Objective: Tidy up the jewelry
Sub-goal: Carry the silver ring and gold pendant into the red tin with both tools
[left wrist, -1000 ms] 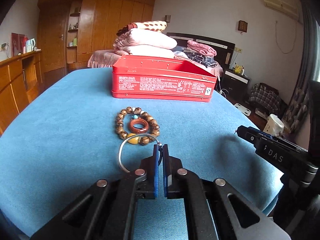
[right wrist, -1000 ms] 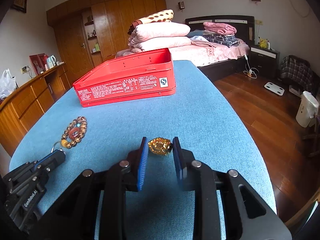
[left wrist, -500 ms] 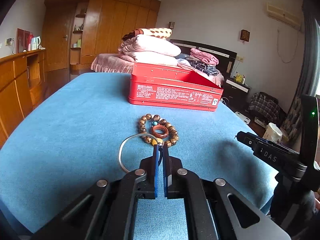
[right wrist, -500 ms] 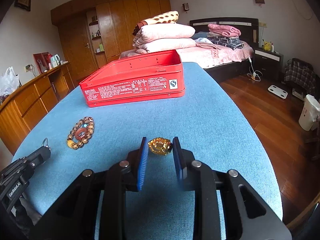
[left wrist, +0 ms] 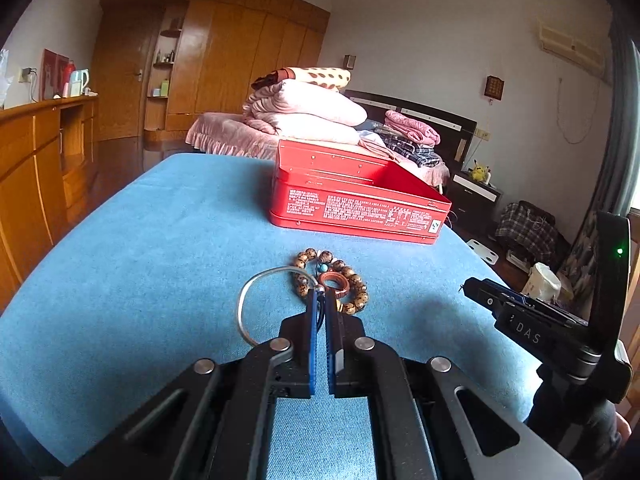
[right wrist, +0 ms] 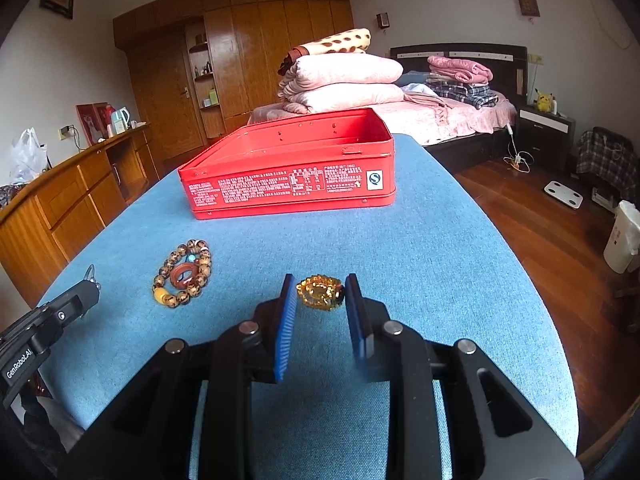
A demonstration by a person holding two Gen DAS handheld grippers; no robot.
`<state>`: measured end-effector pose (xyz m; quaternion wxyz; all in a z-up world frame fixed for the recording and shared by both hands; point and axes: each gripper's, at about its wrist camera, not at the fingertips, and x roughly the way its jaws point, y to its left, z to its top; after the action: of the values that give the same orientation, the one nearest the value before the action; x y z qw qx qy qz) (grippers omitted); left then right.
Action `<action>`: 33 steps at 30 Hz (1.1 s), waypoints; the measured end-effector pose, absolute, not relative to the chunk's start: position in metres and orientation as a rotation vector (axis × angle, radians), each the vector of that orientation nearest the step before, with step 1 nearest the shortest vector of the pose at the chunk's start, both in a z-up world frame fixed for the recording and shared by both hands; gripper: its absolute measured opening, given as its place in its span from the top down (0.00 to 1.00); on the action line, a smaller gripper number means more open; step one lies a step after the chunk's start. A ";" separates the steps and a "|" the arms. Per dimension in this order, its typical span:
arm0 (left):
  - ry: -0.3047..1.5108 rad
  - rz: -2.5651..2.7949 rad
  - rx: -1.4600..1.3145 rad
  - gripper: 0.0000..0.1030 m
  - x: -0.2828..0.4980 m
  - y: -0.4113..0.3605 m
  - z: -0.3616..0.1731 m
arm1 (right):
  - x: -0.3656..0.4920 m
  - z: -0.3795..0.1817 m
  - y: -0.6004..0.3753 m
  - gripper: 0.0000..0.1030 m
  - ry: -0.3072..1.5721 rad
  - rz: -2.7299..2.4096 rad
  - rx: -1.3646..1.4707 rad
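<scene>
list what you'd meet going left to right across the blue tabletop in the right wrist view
left gripper → bead bracelet → gold jewelry piece, between the right gripper's fingers

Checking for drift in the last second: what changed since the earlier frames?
The left gripper, shut on the silver bangle, carried it toward the red tin; it now overlaps the bead bracelet in the left view. The right gripper stayed clamped on the gold piece. The tin and bracelet stayed put.
</scene>
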<state>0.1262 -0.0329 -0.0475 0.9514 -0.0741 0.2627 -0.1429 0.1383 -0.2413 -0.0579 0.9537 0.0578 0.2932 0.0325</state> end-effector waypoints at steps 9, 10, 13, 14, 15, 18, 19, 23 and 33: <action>0.491 -0.274 -0.125 0.96 0.143 -0.041 -0.030 | 0.151 -0.037 -0.247 0.77 0.551 0.081 0.149; 0.486 -0.269 -0.120 0.96 0.146 -0.042 -0.028 | 0.153 -0.034 -0.247 0.77 0.545 0.079 0.150; 0.478 -0.261 -0.112 0.96 0.158 -0.045 -0.022 | 0.159 -0.027 -0.249 0.77 0.534 0.082 0.154; 0.477 -0.257 -0.110 0.96 0.163 -0.047 -0.020 | 0.162 -0.026 -0.249 0.77 0.534 0.083 0.155; 0.475 -0.254 -0.109 0.96 0.167 -0.048 -0.018 | 0.165 -0.025 -0.248 0.77 0.534 0.085 0.153; 0.464 -0.246 -0.098 0.96 0.181 -0.052 -0.010 | 0.176 -0.021 -0.245 0.77 0.532 0.086 0.139; 0.461 -0.246 -0.091 0.96 0.185 -0.054 -0.008 | 0.179 -0.019 -0.244 0.77 0.530 0.086 0.135; 0.442 -0.240 -0.072 0.96 0.204 -0.060 0.003 | 0.197 -0.008 -0.240 0.77 0.518 0.092 0.118; 0.408 -0.243 -0.046 0.96 0.250 -0.068 0.021 | 0.256 0.013 -0.240 0.77 0.504 0.075 0.103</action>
<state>0.2498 -0.0680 0.0213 0.9716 -0.0229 0.2023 -0.1205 0.2561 -0.2398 0.0133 0.9665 0.0508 0.2490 0.0372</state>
